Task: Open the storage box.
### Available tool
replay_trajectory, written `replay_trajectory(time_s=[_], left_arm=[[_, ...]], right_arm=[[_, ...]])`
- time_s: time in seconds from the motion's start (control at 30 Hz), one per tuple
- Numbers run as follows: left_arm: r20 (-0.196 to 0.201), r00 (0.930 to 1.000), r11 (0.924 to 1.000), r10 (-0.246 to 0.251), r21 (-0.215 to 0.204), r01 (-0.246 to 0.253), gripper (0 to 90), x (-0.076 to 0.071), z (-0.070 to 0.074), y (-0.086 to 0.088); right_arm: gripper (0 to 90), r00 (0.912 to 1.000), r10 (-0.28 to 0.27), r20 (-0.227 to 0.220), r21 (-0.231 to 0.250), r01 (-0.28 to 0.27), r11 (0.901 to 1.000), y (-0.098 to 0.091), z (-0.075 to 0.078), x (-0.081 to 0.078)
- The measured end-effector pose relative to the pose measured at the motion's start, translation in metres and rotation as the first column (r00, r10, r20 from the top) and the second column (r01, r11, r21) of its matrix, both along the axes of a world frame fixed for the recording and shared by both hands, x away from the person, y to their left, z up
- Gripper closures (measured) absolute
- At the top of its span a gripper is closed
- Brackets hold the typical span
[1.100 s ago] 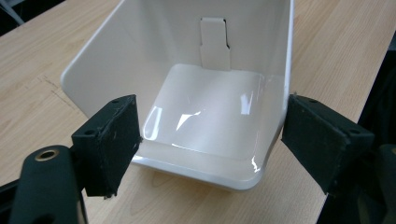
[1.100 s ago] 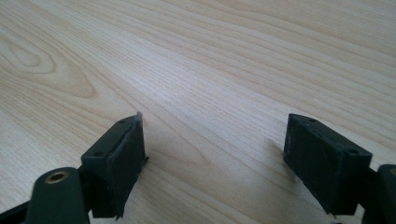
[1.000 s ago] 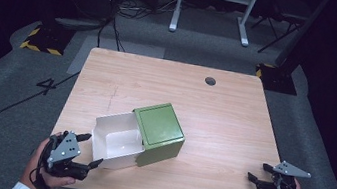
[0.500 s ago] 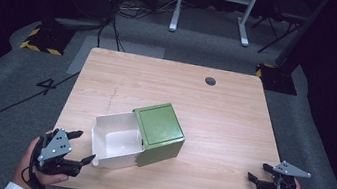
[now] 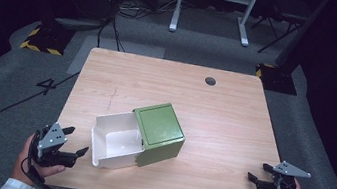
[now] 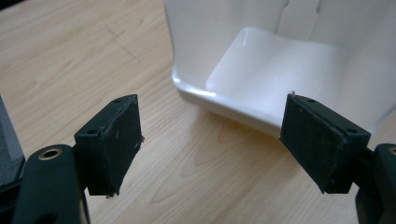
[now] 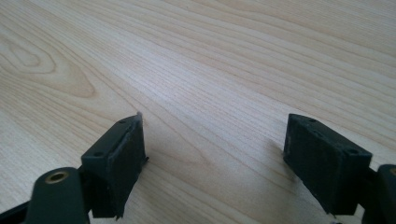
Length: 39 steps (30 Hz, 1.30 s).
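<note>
A green box [image 5: 159, 132] sits at the front middle of the wooden table [image 5: 172, 90], with a white drawer [image 5: 116, 142] pulled out of its left side; the drawer looks empty. My left gripper [image 5: 75, 142] is open at the table's front left corner, a short way left of the drawer's front wall. In the left gripper view the drawer [image 6: 289, 60] lies just beyond the wide-apart jaws of that gripper [image 6: 212, 140], untouched. My right gripper [image 5: 260, 173] rests open at the front right edge, with bare wood between its jaws [image 7: 215, 154].
A dark round grommet [image 5: 210, 81] sits near the table's far right. On the grey floor beyond stand a white frame [image 5: 214, 0], cables and a yellow-black striped block [image 5: 40, 40]. A black cable [image 5: 2, 110] runs along the floor at the left.
My left gripper has drawn back left and toward the front corner, away from the drawer. The right gripper and the box have stayed put.
</note>
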State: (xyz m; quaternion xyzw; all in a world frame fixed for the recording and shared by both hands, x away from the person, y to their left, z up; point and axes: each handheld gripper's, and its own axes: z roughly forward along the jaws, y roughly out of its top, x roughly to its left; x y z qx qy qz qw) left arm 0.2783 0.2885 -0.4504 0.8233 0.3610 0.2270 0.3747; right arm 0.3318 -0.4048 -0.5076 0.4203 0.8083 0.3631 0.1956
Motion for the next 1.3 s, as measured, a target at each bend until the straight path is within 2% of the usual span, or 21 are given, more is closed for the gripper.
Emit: replay_trajectory(time_s=[0.07,0.1,0.3,0.33,0.37,0.4,0.43,0.6,0.7,0.73,0.77,0.8,0.83,1.3], left_arm=[[-0.006,0.9999,0.9999,0.012,-0.008,-0.012,20.7,0.002,-0.003,0.002],[-0.025,0.9994,0.9997,0.024,-0.002,-0.024,20.7,0.007,-0.009,0.005],[-0.067,0.9963,0.9984,0.055,-0.01,-0.055,21.4,0.016,-0.024,0.009],[-0.053,0.9964,0.9976,0.067,0.021,-0.066,21.4,0.017,-0.027,0.009],[-0.05,0.994,0.9918,0.097,0.088,-0.092,24.3,0.018,-0.035,0.007],[-0.069,0.9929,0.9922,0.097,0.084,-0.091,24.2,0.02,-0.038,0.008],[-0.085,0.9922,0.9945,0.092,0.057,-0.087,23.7,0.02,-0.041,0.008],[-0.104,0.9906,0.995,0.089,0.053,-0.084,21.4,0.023,-0.046,0.007],[-0.153,0.9833,0.9951,0.099,0.025,-0.096,20.4,0.027,-0.055,0.01],[-0.161,0.9815,0.9944,0.105,0.0,-0.106,19.3,0.027,-0.057,0.012],[-0.165,0.9802,0.9939,0.109,-0.001,-0.111,19.0,0.028,-0.057,0.014],[-0.165,0.9802,0.9939,0.109,-0.001,-0.111,18.6,0.028,-0.057,0.014],[-0.173,0.9757,0.9904,0.135,-0.007,-0.138,18.2,0.028,-0.057,0.015],[-0.168,0.9744,0.9884,0.149,-0.003,-0.152,18.0,0.028,-0.057,0.014]], right_arm=[[20.8,1.0,0.0,0.0,0.0,0.0,1.0,0.0,0.0,0.0],[20.8,1.0,0.0,0.0,0.0,0.0,1.0,0.0,0.0,0.0],[20.9,1.0,0.001,0.0,0.001,-0.001,1.0,0.0,0.0,0.0],[20.9,1.0,0.001,0.0,0.001,-0.001,1.0,0.0,0.0,0.0],[21.0,1.0,0.002,-0.001,0.001,-0.002,1.0,0.0,0.0,0.0],[21.0,1.0,0.003,0.0,0.001,-0.003,1.0,0.0,0.0,0.0],[21.1,1.0,0.003,0.0,0.001,-0.003,1.0,0.0,0.0,0.0],[21.0,1.0,0.006,0.0,0.002,-0.006,1.0,0.0,0.0,0.0],[21.0,1.0,0.009,0.0,0.0,-0.009,1.0,0.0,0.0,0.0],[21.0,1.0,0.009,0.0,0.001,-0.009,1.0,0.0,0.0,0.0],[21.1,1.0,0.01,0.001,0.0,-0.01,1.0,0.0,0.0,0.0],[21.1,0.9999,0.01,0.001,0.0,-0.01,0.9999,0.0,0.0,0.0],[21.2,0.9999,0.011,0.001,0.0,-0.011,0.9999,0.0,0.0,0.0],[21.2,0.9999,0.013,0.001,0.0,-0.013,0.9999,0.0,0.0,0.0]])
